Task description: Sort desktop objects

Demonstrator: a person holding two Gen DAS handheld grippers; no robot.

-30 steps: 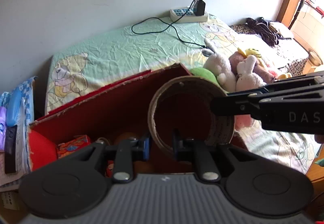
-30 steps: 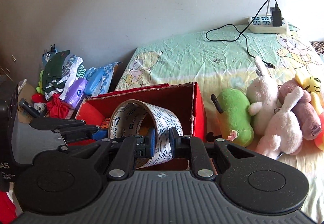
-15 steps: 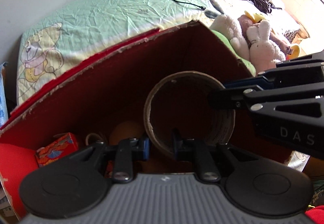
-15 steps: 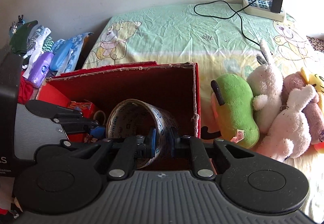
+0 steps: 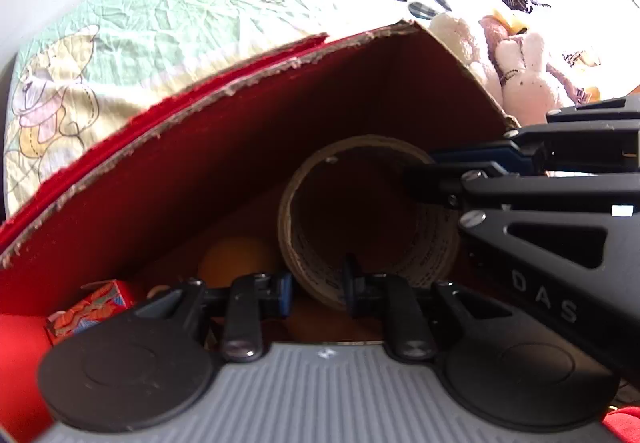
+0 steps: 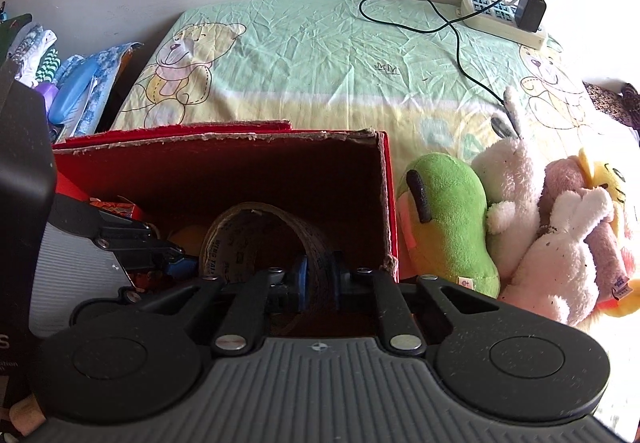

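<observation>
Inside the red box (image 6: 382, 203) near the bed's front edge, the left tongs (image 5: 316, 293) and the right tongs (image 6: 320, 277) each pinch the wall of the tape roll (image 6: 280, 227), left of the green plush (image 6: 452, 227).

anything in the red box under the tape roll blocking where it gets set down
Possibly. The brown printed tape roll, clamped by both the left gripper and right gripper, hangs inside the red cardboard box; an orange ball lies just left of it.
</observation>
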